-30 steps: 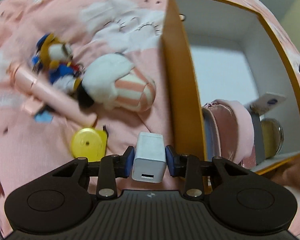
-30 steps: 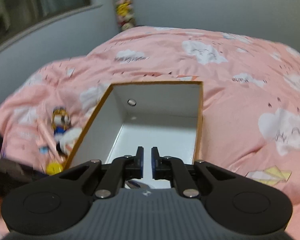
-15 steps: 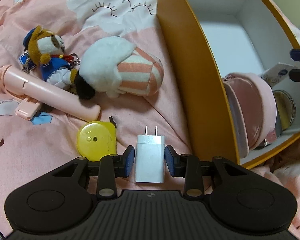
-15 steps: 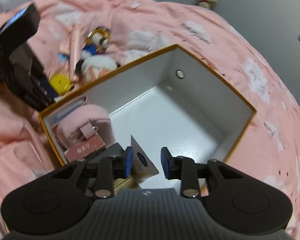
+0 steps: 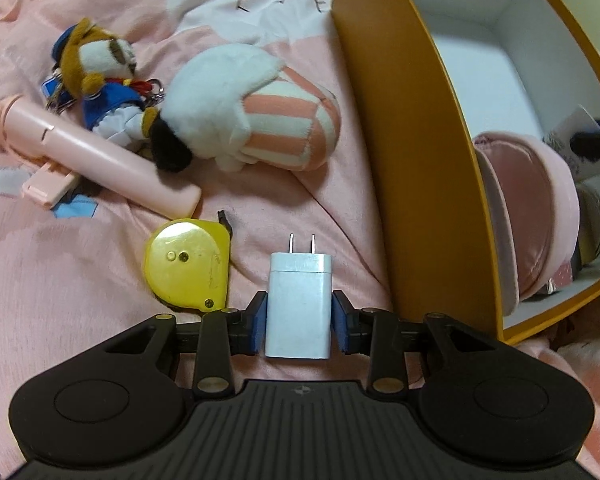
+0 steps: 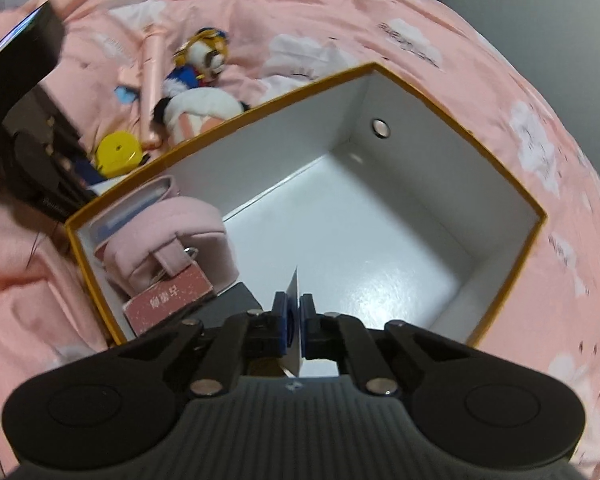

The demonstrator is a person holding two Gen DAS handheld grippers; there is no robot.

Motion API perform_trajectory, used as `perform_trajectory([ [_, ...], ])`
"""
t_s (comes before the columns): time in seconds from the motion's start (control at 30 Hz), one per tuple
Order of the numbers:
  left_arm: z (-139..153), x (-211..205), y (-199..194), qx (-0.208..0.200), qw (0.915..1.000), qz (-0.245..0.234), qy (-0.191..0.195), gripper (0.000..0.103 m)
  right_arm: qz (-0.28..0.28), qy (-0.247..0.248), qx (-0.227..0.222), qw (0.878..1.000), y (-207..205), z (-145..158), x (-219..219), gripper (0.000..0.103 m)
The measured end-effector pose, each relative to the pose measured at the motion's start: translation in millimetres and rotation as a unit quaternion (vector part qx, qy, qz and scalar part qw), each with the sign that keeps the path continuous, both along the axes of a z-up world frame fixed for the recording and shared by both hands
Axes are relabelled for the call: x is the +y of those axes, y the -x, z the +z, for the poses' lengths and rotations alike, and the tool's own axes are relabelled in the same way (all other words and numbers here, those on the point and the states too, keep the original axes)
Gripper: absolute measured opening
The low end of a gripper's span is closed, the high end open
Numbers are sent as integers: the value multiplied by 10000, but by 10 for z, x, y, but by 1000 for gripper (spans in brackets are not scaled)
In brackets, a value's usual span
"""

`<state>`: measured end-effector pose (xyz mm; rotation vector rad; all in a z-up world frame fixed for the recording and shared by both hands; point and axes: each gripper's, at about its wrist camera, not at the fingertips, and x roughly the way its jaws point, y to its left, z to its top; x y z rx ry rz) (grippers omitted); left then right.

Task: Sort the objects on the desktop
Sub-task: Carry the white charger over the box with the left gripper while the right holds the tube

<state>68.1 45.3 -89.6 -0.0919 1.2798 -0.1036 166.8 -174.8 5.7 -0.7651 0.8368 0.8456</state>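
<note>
A: Two grippers working. Left gripper (image 5: 299, 322) is bracketing the charger (image 5: 299, 304), pads either side, contact unclear.

B: Where's it lying?

A: Just outside the box (image 5: 416, 152), prongs pointing away, long axis along the fingers. Right gripper (image 6: 293, 326) is pinching a card (image 6: 296, 320) edge-on above the box floor, probably placing it.

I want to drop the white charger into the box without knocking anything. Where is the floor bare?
The box floor is bare from its middle to the far wall with the round hole. The near left corner is crowded: pink pouch, red booklet, and the card in the right gripper.
</note>
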Motion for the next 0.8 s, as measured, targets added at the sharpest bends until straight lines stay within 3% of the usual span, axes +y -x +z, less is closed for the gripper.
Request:
perform_trajectory([
  [0.2, 138, 120, 100, -371, 9985, 362, 159, 38, -869, -513, -144, 9948, -46, 239, -163, 5],
  [0.4, 515, 162, 192, -967, 9926, 612, 401, 38, -1620, -989, -400, 9810, -5, 594, -365, 5],
  [0.6, 948, 56, 191, -1585, 9851, 495, 451, 38, -2240, -1335, -523, 9640, 121, 763, -568, 5],
  [0.8, 1199, -237, 233, -1937, 9797, 122, 496, 38, -2689, -1651, -226, 9487, 227, 776, -742, 5],
])
